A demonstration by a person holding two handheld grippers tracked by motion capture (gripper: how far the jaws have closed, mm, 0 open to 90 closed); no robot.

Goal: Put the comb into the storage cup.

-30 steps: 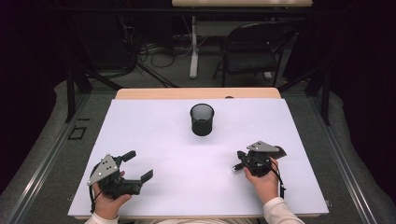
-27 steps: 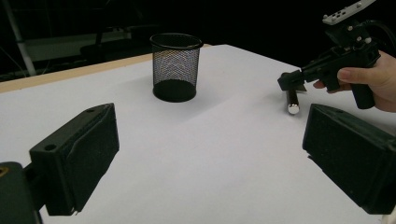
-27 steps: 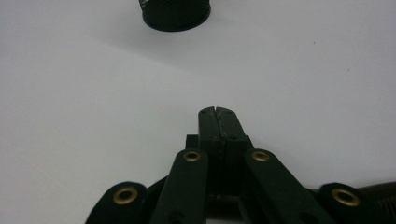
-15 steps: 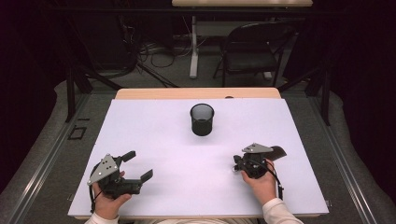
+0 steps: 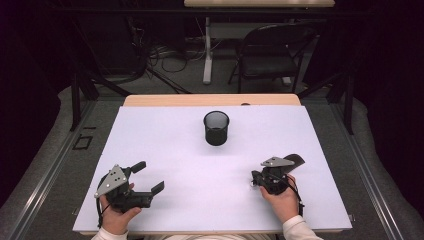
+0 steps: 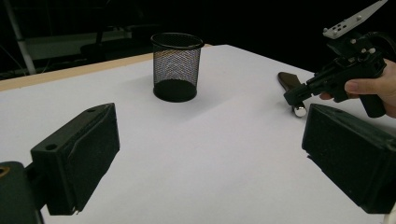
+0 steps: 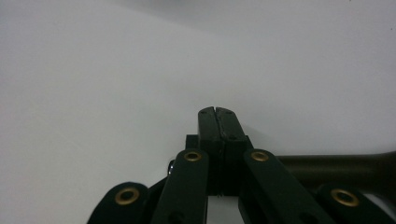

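Right hand-held gripper [image 5: 256, 181] dipped toward white tabletop [image 5: 200, 150].

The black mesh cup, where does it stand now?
In the high view, the black mesh cup stands upright at the table's far middle, apart from both claws.

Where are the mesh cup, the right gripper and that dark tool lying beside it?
mesh cup [image 5: 216, 131], high view, side wall.
right gripper [image 7: 218, 116], right gripper view, jaw tips.
dark tool [image 6: 286, 80], left gripper view, handle.
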